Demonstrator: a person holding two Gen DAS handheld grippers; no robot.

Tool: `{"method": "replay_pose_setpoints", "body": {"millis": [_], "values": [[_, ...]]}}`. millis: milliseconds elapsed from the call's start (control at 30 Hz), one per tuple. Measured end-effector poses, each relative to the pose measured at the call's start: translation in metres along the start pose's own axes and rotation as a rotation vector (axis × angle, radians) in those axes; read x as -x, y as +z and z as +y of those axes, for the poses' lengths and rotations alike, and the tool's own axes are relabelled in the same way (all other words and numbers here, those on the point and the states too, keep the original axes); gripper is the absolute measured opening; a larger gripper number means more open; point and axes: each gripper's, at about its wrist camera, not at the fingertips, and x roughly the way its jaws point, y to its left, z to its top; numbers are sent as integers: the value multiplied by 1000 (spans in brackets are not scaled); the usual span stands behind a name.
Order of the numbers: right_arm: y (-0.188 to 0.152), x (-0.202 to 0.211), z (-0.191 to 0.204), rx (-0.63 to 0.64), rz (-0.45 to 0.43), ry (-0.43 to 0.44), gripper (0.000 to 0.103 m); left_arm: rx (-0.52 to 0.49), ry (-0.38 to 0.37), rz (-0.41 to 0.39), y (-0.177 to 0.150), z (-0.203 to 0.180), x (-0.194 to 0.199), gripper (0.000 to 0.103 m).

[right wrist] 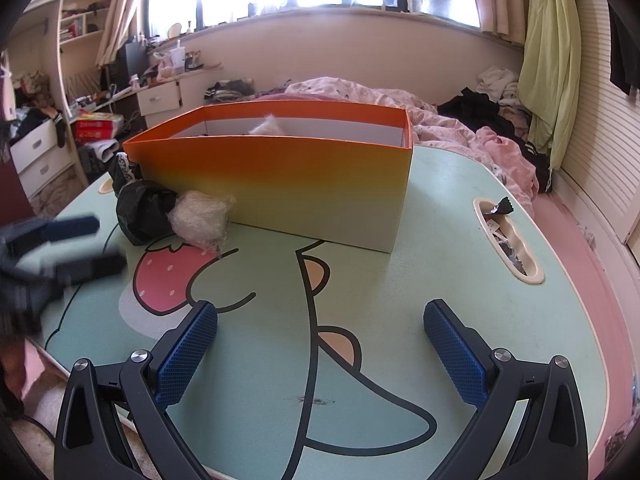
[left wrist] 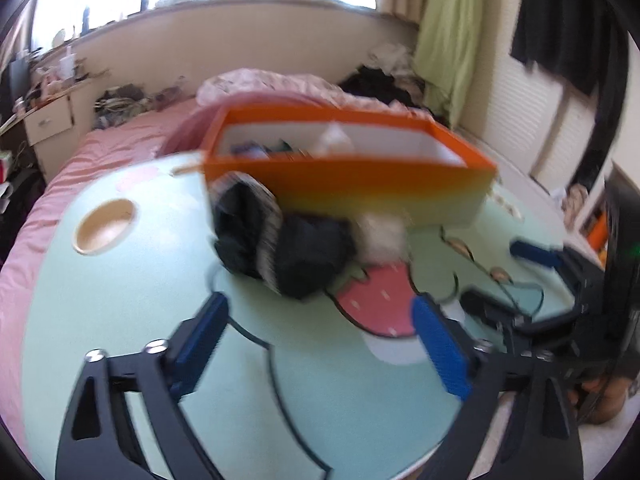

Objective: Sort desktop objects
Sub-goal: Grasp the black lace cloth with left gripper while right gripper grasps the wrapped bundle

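Observation:
An orange open box [right wrist: 280, 184] stands on the mint cartoon table top [right wrist: 360, 288]; it also shows in the left wrist view [left wrist: 360, 176], with items inside. A black bundle [left wrist: 280, 248] and a white crumpled wad [left wrist: 384, 236] lie against the box's front; they show in the right wrist view as bundle [right wrist: 144, 212] and wad [right wrist: 202, 218]. My left gripper [left wrist: 320, 336] is open and empty, just short of the bundle. My right gripper [right wrist: 320, 344] is open and empty over the table's front. The left view is blurred.
A round cup recess [left wrist: 105, 226] sits at the table's left. A long slot [right wrist: 508, 240] with wrappers sits at its right. The right gripper [left wrist: 504, 276] shows at the left view's right edge. A pink bed [right wrist: 440, 120] with clothes lies behind.

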Motion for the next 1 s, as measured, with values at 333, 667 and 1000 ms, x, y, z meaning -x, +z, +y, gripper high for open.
{"method": "replay_pose_setpoints", "body": {"millis": [333, 667, 1000], "values": [[2, 0, 2, 6, 5, 5, 103, 30, 10, 55, 27, 11, -34, 82], [54, -6, 28, 20, 11, 137, 102, 34, -59, 34, 19, 31, -9, 50], [67, -52, 45, -16, 142, 248, 33, 49, -100, -70, 22, 39, 32, 49]]}}
